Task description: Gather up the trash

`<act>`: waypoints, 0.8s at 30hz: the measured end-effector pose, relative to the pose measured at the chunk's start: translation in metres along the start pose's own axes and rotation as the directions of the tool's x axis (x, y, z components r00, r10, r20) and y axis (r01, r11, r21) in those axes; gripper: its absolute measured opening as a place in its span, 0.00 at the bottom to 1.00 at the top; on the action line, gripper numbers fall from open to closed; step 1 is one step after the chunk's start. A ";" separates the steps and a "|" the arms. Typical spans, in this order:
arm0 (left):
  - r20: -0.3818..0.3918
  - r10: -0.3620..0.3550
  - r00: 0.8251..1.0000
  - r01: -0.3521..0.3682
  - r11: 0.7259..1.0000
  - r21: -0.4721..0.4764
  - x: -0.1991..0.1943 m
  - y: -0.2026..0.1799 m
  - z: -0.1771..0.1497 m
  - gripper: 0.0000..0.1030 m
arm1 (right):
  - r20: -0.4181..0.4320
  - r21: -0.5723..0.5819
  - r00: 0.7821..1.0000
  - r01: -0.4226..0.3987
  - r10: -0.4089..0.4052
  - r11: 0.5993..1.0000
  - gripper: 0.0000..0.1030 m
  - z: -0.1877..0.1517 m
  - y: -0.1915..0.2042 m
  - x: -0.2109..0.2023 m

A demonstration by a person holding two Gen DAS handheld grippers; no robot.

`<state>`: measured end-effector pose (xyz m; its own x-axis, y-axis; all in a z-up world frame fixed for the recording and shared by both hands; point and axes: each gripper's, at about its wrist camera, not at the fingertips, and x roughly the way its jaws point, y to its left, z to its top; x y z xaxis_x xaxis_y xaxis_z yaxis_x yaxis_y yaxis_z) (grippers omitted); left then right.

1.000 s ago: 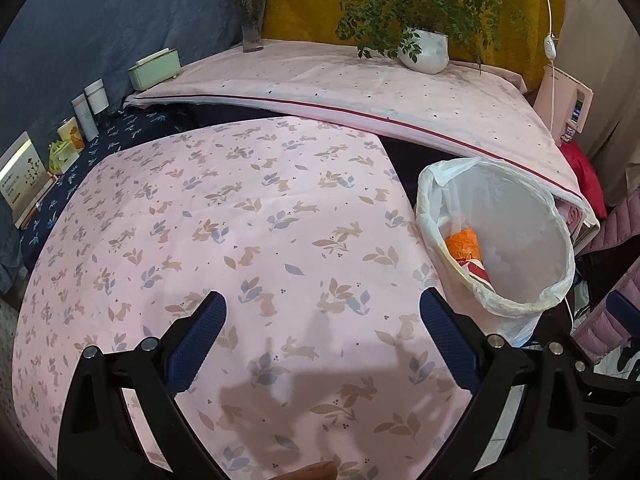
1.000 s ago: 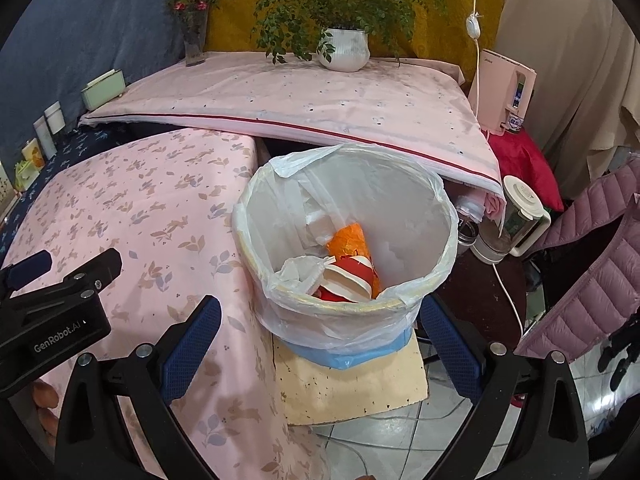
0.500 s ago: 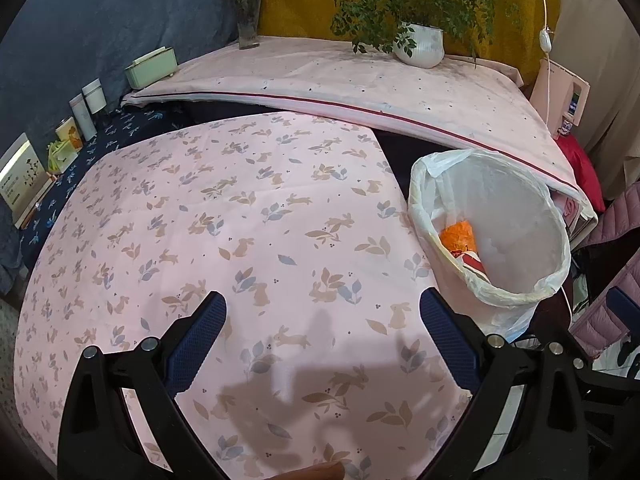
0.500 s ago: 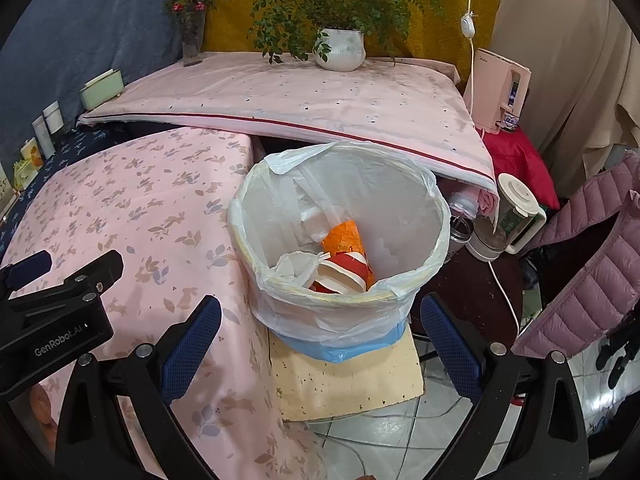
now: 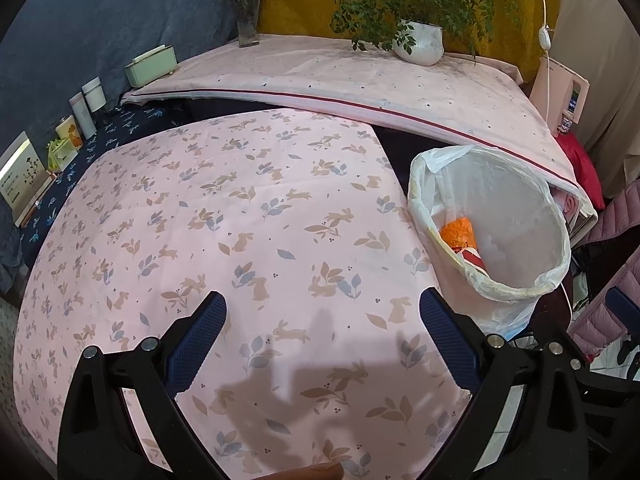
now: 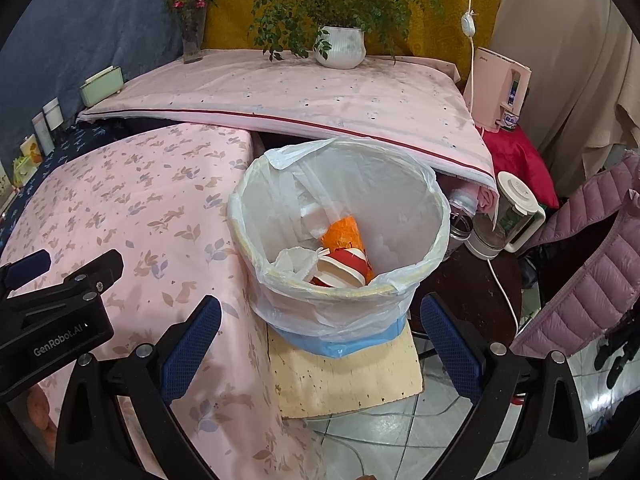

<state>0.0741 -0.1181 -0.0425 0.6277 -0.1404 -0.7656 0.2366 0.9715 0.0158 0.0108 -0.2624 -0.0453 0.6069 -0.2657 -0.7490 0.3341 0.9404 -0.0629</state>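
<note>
The table (image 5: 248,216) under its pink cloth shows no trash left on it. The bin (image 6: 340,240) stands just beside its right edge, nearer the right gripper (image 6: 316,344); left gripper (image 5: 320,340) over the cloth. Both jaws spread, empty. Only the right view shows cups (image 6: 344,268) inside the bin

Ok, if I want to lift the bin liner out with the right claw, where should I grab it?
Probably the loose flap of the bin liner sticking up at the far-left rim of the bin. Come from above with the open right claw; elsewhere the plastic is folded tight over the rim, so there is little to pinch.
</note>
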 end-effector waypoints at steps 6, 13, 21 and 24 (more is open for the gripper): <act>-0.005 0.005 1.000 -0.006 1.000 -0.006 0.001 0.001 0.000 0.90 | -0.004 0.003 1.000 0.008 -0.008 1.000 0.93 -0.002 -0.002 0.000; -0.011 0.002 1.000 -0.002 1.000 -0.010 0.002 0.002 -0.001 0.90 | -0.008 0.001 1.000 0.010 -0.010 1.000 0.93 -0.002 -0.002 0.002; -0.009 0.003 1.000 -0.003 1.000 0.007 0.002 0.000 -0.002 0.90 | -0.008 0.000 1.000 0.008 -0.008 1.000 0.93 -0.001 -0.001 0.003; -0.011 0.002 1.000 -0.002 1.000 0.005 0.002 0.000 -0.002 0.90 | -0.008 -0.001 1.000 0.006 -0.006 1.000 0.93 -0.001 -0.002 0.003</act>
<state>0.0738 -0.1183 -0.0453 0.6197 -0.1361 -0.7730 0.2386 0.9709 0.0203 0.0113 -0.2643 -0.0476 0.5987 -0.2698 -0.7542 0.3374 0.9389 -0.0681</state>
